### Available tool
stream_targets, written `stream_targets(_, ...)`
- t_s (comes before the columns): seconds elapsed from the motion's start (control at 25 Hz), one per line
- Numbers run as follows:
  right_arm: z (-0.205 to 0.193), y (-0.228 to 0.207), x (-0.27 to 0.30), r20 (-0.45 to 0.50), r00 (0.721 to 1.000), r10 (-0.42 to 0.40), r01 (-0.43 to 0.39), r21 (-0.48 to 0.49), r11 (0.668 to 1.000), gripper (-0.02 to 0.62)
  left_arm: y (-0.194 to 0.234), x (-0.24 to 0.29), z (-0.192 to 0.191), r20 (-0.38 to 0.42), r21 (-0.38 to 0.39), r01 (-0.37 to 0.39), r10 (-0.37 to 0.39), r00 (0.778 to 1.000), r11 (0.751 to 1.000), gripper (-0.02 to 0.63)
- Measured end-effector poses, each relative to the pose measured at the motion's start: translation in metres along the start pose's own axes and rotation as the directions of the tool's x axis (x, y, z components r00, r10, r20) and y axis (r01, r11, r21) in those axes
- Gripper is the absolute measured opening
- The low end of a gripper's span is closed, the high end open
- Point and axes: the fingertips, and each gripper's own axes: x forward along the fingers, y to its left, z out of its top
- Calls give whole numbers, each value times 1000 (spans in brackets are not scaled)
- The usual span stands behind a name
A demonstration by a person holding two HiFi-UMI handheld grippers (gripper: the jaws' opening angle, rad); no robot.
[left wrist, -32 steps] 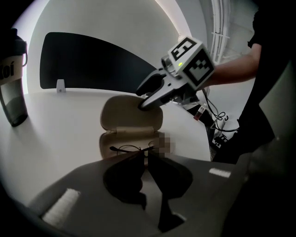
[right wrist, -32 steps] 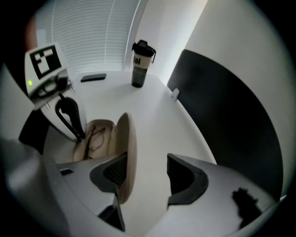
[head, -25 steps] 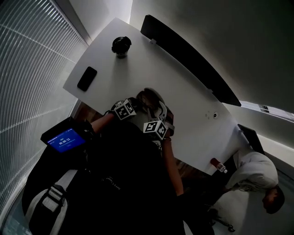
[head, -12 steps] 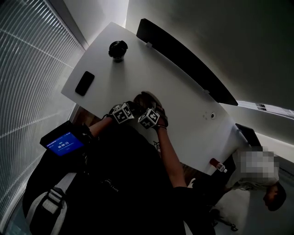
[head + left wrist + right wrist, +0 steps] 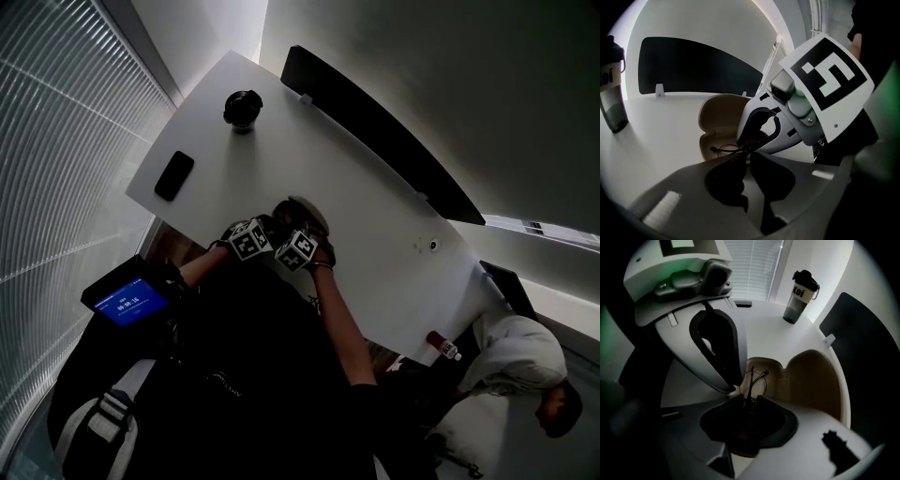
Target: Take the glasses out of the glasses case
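My left gripper [image 5: 746,155] has its jaws pinched together on the thin wire rim of the glasses [image 5: 723,150]. My right gripper [image 5: 751,401] has its jaws closed on a temple arm of the same pair. The glasses sit at the mouth of the glasses case [image 5: 811,380], which lies open with its tan lid thrown back, just ahead of both jaw tips. The two grippers crowd each other, their marker cubes side by side, so there is little room between them.

The case lies near the near edge of the white bench [image 5: 356,206], with bare surface on every other side. A black partition [image 5: 375,131] runs along the far edge. A dark bottle [image 5: 243,109] and a phone [image 5: 174,175] lie well apart from me toward the blinds [image 5: 56,141].

A second ago my right gripper was further out over the case; it has since drawn in beside my left.
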Motion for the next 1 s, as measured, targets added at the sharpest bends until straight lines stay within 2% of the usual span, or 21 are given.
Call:
stream_targets(0.16, 4, -1, 2, -36, 999, -8, 6, -51, 999, 97, -1, 0, 0, -3, -3, -3, 3, 1000, 1000, 37)
stream_targets(0.28, 6, -3, 4, -46, 999, -27, 25, -33, 999, 87, 0, 0, 1, 1, -1, -11, 11, 1000, 1000, 29)
stream_targets(0.52, 8, -5, -4, -8, 998, -60, 60, 42, 997, 60, 1, -3, 0, 5, 11, -6, 6, 1000, 1000, 35)
stream_targets(0.56, 6, -5, -5, -9, 998, -66, 66, 50, 997, 11, 1, -3, 0, 5, 14, -3, 3, 1000, 1000, 35)
stream_targets(0.84, 0, -10, -31, 13, 996, -92, 91, 69, 993, 11, 0, -2, 0, 4, 14, -2, 2, 1000, 1000, 35)
stream_targets(1.0, 10, -25, -73, 88, 980, -181, 173, 93, 981, 11, 0, -4, 0, -2, 18, -1, 1, 1000, 1000, 35)
